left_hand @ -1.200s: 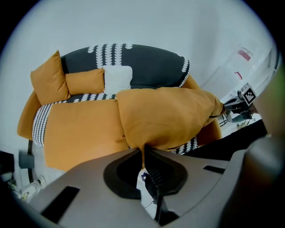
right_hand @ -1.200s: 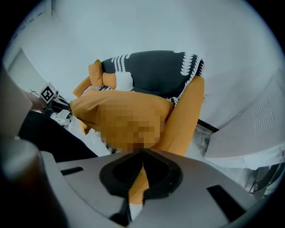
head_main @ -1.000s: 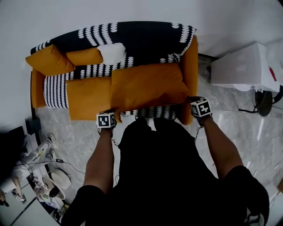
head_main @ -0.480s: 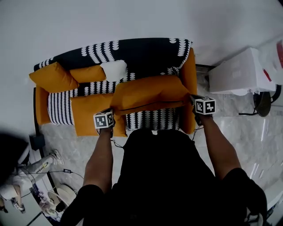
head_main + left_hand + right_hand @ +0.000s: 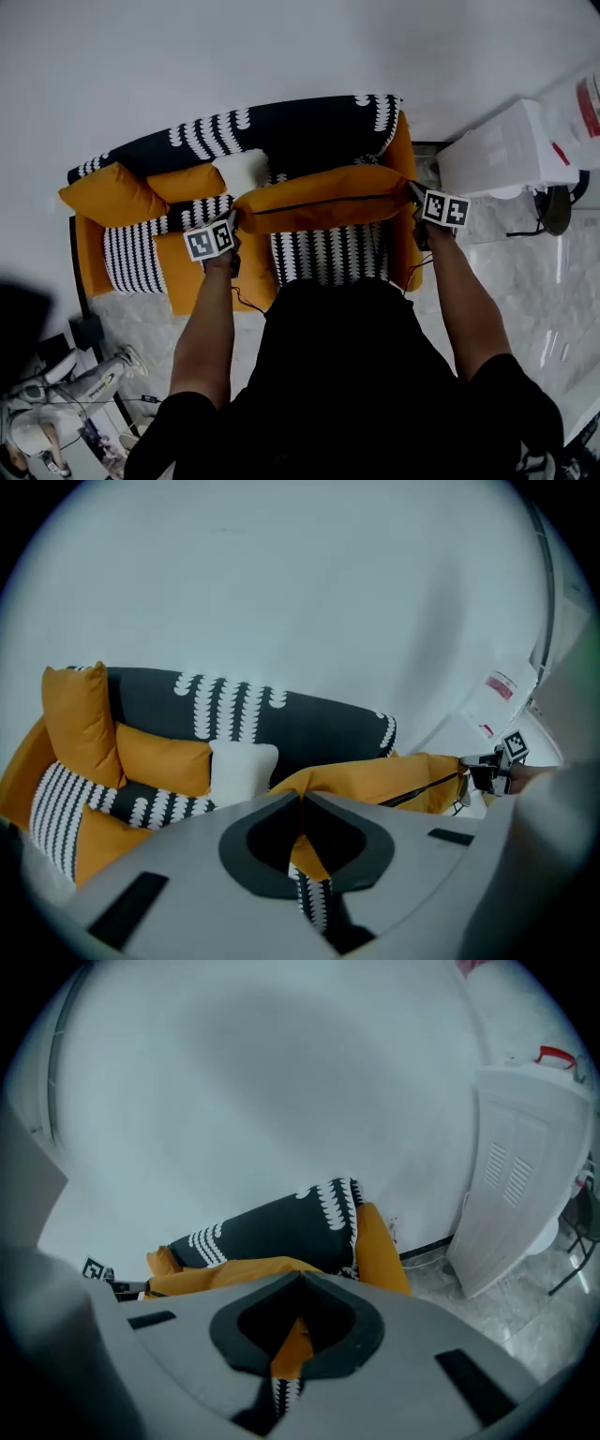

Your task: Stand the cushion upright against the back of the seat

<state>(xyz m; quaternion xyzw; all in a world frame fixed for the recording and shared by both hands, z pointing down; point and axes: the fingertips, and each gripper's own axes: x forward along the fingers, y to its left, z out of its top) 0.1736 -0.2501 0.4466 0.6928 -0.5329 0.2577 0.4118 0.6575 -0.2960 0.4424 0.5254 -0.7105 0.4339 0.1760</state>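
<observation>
A long orange cushion (image 5: 319, 202) with a dark zip line is held up on its edge over the patterned seat (image 5: 328, 255) of the sofa, just in front of the black-and-white backrest (image 5: 300, 127). My left gripper (image 5: 232, 221) is shut on the cushion's left end, with orange and patterned fabric pinched between its jaws in the left gripper view (image 5: 300, 806). At the other end my right gripper (image 5: 413, 193) is shut on the cushion, and orange fabric shows between its jaws (image 5: 298, 1288). The cushion (image 5: 394, 778) spans between both grippers.
Two orange cushions (image 5: 105, 192) (image 5: 184, 182) and a white pillow (image 5: 242, 171) lean at the sofa's left end, and another orange cushion (image 5: 187, 272) lies flat there. A white appliance (image 5: 497, 155) stands right of the armrest (image 5: 401, 159). Shoes and clutter (image 5: 56, 412) lie on the floor at the lower left.
Both grippers have risen and moved toward the backrest with the cushion. It lay flat on the seat and now stands tipped up on edge, uncovering the patterned seat.
</observation>
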